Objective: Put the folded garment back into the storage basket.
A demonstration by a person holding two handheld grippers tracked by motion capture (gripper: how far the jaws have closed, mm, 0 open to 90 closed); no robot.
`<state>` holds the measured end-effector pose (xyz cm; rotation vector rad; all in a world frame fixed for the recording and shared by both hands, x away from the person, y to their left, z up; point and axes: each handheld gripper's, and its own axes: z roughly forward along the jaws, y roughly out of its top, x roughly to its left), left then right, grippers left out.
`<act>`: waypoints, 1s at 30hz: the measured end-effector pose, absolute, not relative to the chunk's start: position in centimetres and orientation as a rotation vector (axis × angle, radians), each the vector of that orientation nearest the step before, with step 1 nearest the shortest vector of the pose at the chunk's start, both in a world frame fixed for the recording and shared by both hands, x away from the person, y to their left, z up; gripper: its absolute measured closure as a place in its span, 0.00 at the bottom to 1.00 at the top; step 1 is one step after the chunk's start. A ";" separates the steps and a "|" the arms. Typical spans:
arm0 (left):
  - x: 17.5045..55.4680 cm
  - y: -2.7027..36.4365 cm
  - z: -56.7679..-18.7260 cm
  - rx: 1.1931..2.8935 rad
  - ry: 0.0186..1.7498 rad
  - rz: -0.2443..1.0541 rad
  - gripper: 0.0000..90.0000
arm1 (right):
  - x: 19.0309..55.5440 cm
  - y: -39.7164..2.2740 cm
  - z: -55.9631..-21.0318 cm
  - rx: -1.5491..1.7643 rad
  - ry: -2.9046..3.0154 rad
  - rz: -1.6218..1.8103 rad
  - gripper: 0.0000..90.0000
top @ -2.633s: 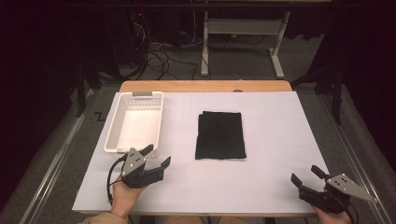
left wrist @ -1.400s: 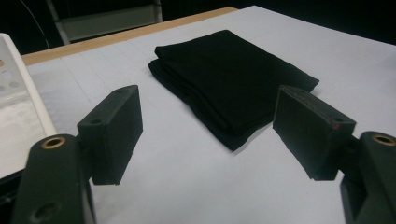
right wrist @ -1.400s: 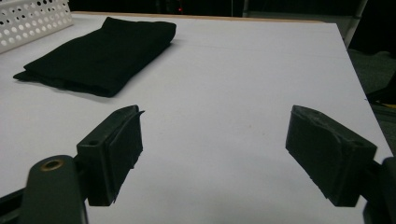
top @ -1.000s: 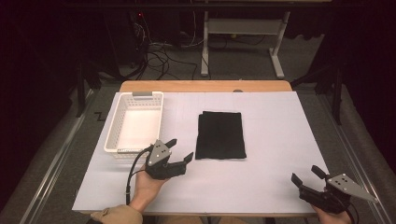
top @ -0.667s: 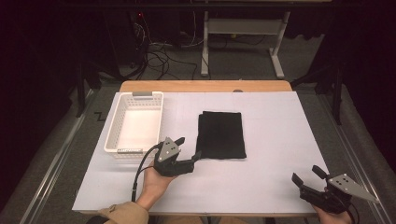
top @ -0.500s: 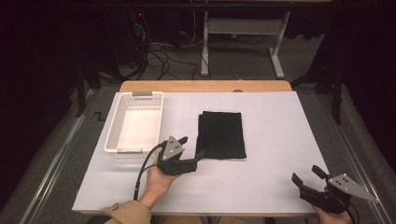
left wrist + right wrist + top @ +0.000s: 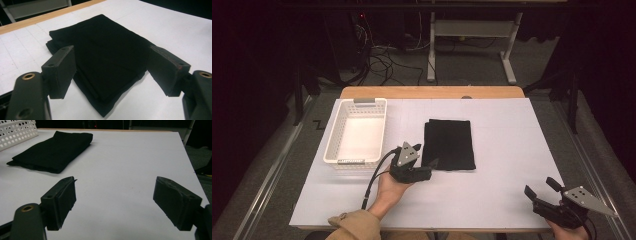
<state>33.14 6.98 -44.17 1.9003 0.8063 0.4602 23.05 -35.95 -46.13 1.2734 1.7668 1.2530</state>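
A folded black cloth (image 7: 448,144) lies flat in the middle of the white table sheet (image 7: 492,195). My left gripper (image 7: 430,169) is at the cloth's near-left corner, open, its jaws reaching over that corner. In the left gripper view the cloth (image 7: 105,57) lies between and just beyond the wide-apart jaws, and the pads do not press on it. My right gripper (image 7: 542,190) rests open at the table's near right edge, far from the cloth. In its own view the cloth (image 7: 52,150) lies far off at the upper left.
A white perforated basket (image 7: 357,131) stands left of the cloth, close to my left hand; its corner (image 7: 17,131) shows in the right gripper view. The wooden table edge (image 7: 432,92) runs along the back. Cables and a desk frame stand on the floor beyond.
My left gripper has moved right and forward from beside the basket to the cloth's near-left corner, staying open. The right gripper has not moved.
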 end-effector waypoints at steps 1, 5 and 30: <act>33.3 6.9 -44.2 1.903 0.808 0.461 0.24 | 23.1 -35.9 -46.1 1.273 1.768 1.253 0.21; 33.9 6.4 -44.1 1.923 0.828 0.450 0.24 | 23.0 -35.9 -46.1 1.273 1.767 1.255 0.21; 37.8 3.7 -42.6 2.160 0.981 0.329 0.24 | 23.1 -35.9 -46.2 1.273 1.777 1.255 0.21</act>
